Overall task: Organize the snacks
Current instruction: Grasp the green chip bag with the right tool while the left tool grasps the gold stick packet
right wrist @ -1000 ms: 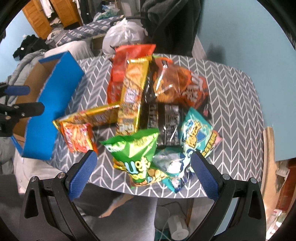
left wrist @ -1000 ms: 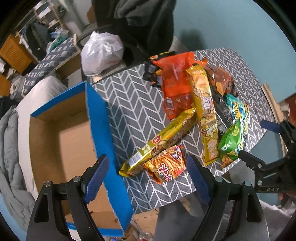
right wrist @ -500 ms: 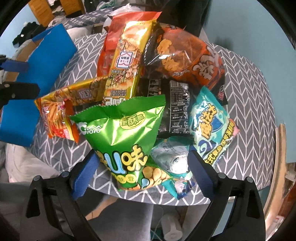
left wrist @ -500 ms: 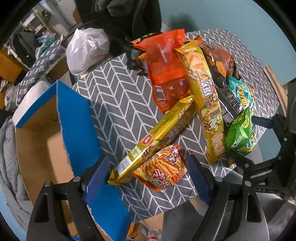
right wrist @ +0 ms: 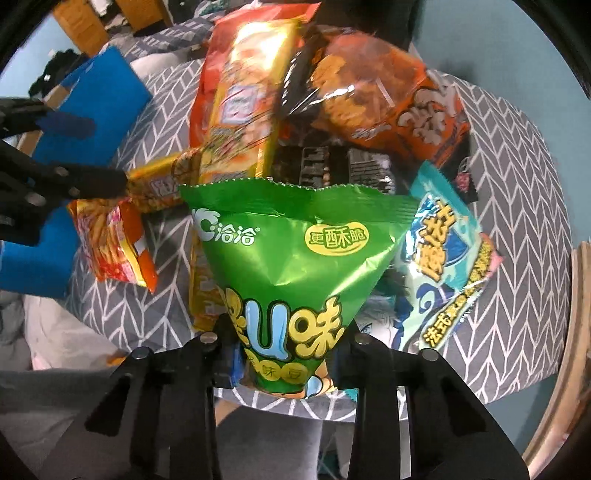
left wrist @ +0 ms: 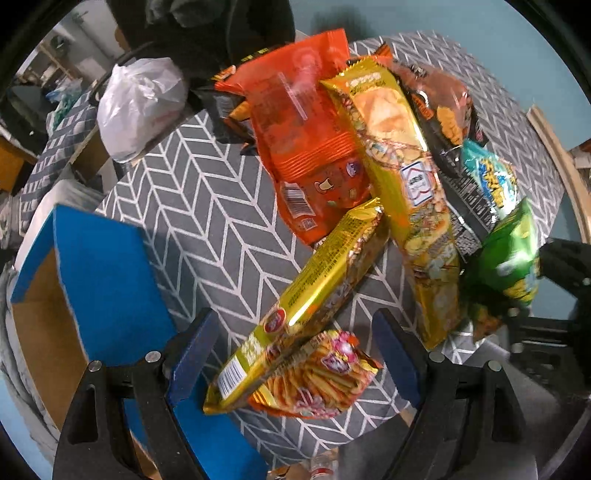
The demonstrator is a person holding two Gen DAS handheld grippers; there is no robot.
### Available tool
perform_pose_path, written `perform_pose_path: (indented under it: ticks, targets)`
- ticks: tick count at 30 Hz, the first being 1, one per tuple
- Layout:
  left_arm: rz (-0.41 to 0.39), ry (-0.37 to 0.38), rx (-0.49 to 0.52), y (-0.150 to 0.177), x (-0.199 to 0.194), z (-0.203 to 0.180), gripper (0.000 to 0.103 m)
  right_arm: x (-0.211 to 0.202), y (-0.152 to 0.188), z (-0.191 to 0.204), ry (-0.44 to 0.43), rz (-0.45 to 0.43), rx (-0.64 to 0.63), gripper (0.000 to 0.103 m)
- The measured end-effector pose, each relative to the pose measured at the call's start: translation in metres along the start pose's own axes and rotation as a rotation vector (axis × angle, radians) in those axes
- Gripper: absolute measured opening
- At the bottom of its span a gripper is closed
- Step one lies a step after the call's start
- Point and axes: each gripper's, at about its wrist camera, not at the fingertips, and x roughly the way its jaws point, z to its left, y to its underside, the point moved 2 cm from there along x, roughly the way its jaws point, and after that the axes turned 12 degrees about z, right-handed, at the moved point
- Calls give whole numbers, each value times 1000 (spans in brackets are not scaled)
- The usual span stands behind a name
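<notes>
Green snack bag (right wrist: 291, 266) pinched in right tongs (right wrist: 286, 354); only left view: left tongs (left wrist: 291, 354) wide over fries packet (left wrist: 317, 376).

A lived-in room in a home, likely a bedroom.

A small table (left wrist: 207, 206) under a grey chevron-patterned cloth stands against a teal wall (left wrist: 461, 26). Beyond it are a matching patterned cover (left wrist: 55, 158) on what looks like a bed, a tied white plastic bag (left wrist: 136, 107), dark clothes (left wrist: 207, 33) draped over a chair, wooden furniture (right wrist: 92, 22), and an open cardboard box (left wrist: 44, 332).
</notes>
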Motion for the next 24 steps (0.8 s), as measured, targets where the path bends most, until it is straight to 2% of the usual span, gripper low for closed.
perform_pose_path:
  ticks: [7, 10, 13, 18, 20, 22, 24]
  targets:
    - [49, 10, 79, -15, 21, -9, 86, -24, -2, -25, -63, -29, 97, 31]
    - [77, -15, 132, -17, 31, -17, 86, -33, -4, -36, -73, -38, 133, 31]
    - [92, -71, 183, -20, 43, -24, 84, -44, -4, -43, -74, -43, 143, 31]
    - [96, -79, 201, -22, 55, -27, 60, -56, -10, -45, -65, -47, 125, 31]
    - [94, -55, 194, -20, 56, -25, 53, -54, -10, -41, -64, -47, 123, 31]
    - [87, -29, 177, -19, 57, -21, 52, -53, -10, -35, -60, -43, 119, 31]
    - [76, -20, 167, -17, 56, -18, 42, -47, -13, -28, -53, -41, 116, 31]
